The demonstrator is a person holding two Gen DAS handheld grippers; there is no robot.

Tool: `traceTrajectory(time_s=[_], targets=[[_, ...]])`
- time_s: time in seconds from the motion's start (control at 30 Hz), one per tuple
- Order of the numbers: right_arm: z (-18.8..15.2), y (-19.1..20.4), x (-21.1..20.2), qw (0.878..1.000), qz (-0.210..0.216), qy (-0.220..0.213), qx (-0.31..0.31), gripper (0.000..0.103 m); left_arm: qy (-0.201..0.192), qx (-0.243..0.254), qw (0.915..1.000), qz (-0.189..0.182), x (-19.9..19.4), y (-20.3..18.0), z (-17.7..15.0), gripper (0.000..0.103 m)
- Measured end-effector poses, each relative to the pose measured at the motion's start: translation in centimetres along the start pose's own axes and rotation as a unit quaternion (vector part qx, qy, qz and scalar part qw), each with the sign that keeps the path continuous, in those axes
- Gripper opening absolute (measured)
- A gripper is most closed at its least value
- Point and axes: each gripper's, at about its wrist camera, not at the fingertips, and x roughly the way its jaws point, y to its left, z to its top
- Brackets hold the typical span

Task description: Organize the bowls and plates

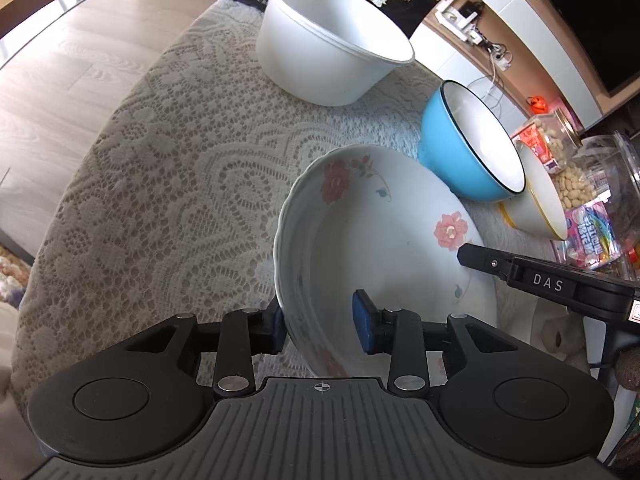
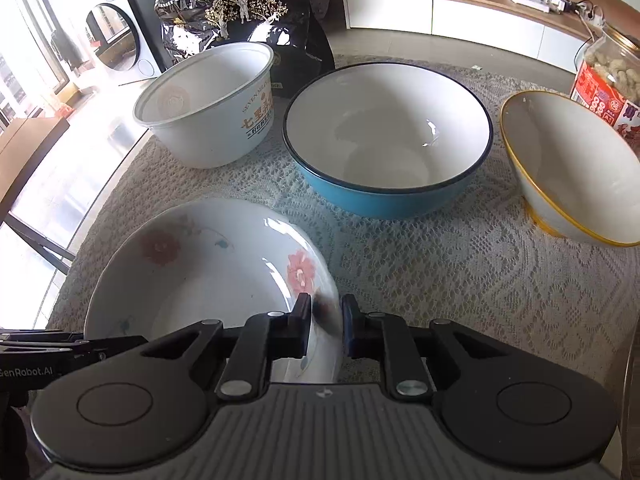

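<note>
The flowered plate is held at two sides of its rim, low over the lace cloth at the near edge of the table. The right gripper is closed narrow on the plate's right rim, with one finger inside the rim and one outside. The left gripper straddles the plate's left rim: its outer pad looks pressed to the wall, but a gap is seen at the inner pad, so a firm pinch cannot be told for sure from this view.

The plate is tilted, and whether its base touches the cloth cannot be seen.

The other dishes are all found ahead of the plate, away from both grippers. The blue bowl is just beyond the plate's far rim and is the nearest. The white tub is further off to the left, and the gold-rimmed bowl is off to the right. The plate is wider than these bowls, so it is judged best kept at the bottom of any stack.
</note>
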Motion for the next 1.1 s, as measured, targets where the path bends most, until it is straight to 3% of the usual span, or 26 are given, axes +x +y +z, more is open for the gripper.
traceTrajectory(time_s=[0.27, 0.37, 0.47, 0.53, 0.6, 0.67, 0.77, 0.87, 1.1], targets=[[-0.4, -0.8, -0.9, 1.000, 0.001, -0.023, 0.015, 0.016, -0.019, -0.002, 0.9998, -0.001, 0.4, 0.5, 0.9, 0.031], [-1.0, -0.9, -2.7, 0.998, -0.021, -0.067, 0.007, 0.016, -0.071, 0.015, 0.9971, 0.023, -1.4, 0.3, 0.8, 0.029], [-2.4, -1.9, -6.0, 0.991, -0.046, -0.123, 0.009, 0.017, -0.137, 0.028, 0.9891, 0.048, -3.9, 0.1, 0.6, 0.029], [-4.0, -2.9, -8.2, 0.986, -0.064, -0.151, 0.016, 0.022, -0.163, 0.034, 0.9852, 0.043, -5.2, -0.5, 0.3, 0.029], [-6.2, -4.1, -10.2, 0.981, -0.091, -0.172, 0.023, 0.028, -0.154, 0.043, 0.9871, -0.001, -5.6, -1.8, -0.1, 0.029], [-8.2, -5.4, -11.4, 0.977, -0.113, -0.177, 0.037, 0.034, -0.122, 0.068, 0.9883, -0.062, -5.3, -4.2, -0.8, 0.029], [-11.0, -7.7, -12.7, 0.974, -0.129, -0.169, 0.080, 0.034, -0.077, 0.145, 0.9803, -0.110, -3.4, -9.6, -3.3, 0.029], [-13.9, -10.0, -13.5, 0.970, -0.129, -0.159, 0.133, 0.036, -0.050, 0.187, 0.9751, -0.107, -1.3, -12.9, -5.6, 0.029], [-17.1, -12.5, -12.4, 0.968, -0.107, -0.140, 0.177, 0.037, -0.024, 0.188, 0.9795, -0.067, 1.4, -14.7, -7.1, 0.029]])
